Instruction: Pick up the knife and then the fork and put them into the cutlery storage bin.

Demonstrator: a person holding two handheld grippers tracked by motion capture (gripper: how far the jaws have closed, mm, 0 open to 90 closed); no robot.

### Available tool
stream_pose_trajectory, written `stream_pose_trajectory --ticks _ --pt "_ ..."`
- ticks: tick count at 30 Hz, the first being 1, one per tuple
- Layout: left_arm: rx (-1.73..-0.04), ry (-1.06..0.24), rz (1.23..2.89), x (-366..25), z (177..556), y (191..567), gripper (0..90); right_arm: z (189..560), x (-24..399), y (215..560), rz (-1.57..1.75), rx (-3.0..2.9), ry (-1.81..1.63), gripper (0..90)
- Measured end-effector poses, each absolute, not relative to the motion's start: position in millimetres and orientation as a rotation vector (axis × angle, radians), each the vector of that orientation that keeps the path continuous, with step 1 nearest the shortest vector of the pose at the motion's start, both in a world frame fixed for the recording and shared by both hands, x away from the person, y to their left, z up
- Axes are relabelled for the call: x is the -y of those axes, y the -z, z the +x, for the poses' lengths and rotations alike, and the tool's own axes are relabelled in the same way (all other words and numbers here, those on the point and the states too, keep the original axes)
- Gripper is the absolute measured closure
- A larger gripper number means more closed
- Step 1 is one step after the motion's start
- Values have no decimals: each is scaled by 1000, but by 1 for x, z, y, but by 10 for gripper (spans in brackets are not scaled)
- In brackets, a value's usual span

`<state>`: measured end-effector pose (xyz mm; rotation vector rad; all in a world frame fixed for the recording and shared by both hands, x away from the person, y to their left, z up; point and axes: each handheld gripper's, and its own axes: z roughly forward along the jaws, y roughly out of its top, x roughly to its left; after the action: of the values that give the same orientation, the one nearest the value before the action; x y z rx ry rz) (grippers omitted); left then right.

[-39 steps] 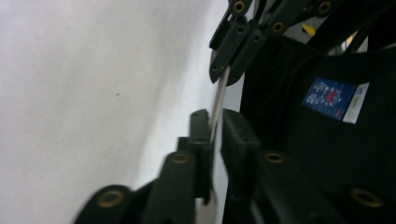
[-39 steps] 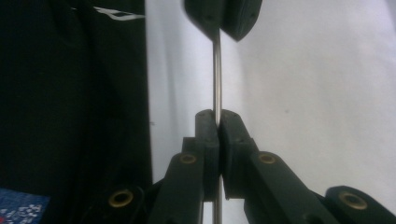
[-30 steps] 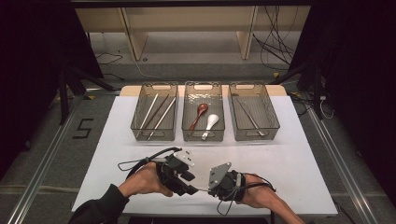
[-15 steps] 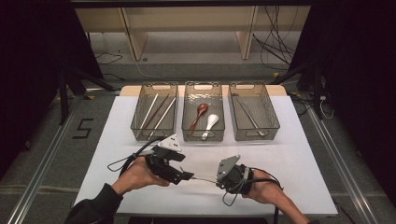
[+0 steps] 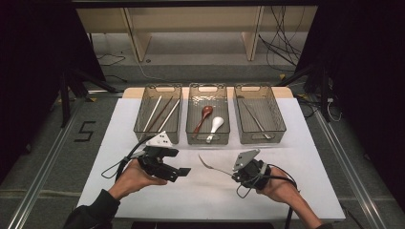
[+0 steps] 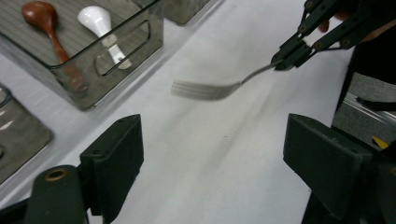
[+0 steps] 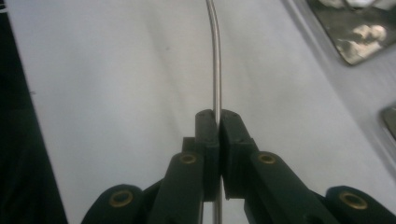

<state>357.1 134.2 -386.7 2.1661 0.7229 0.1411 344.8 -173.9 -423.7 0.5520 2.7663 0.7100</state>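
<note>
Right gripper view is showing the right tool (image 7: pixel 217 122) clamping its jaws on the thin handle of a fork (image 7: pixel 215 56), which is running far from the jaws over the white surface (image 7: pixel 116 84). In the high view that fork (image 5: pixel 210 164) is hanging above the surface near the middle, tines pointing left. The left tool (image 5: pixel 182 171) is sitting just left of the tines, apart from them, its jaws having just been opening and now standing wide with nothing between them. Three bins are standing at the far side; the middle bin (image 5: pixel 208 138) is holding two spoons.
</note>
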Motion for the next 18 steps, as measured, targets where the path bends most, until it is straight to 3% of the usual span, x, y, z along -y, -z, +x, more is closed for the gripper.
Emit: stream_pose_trajectory --ticks 18 --pt "-811 -209 2060 -168 358 403 160 361 208 415 754 -2655 -749 876"
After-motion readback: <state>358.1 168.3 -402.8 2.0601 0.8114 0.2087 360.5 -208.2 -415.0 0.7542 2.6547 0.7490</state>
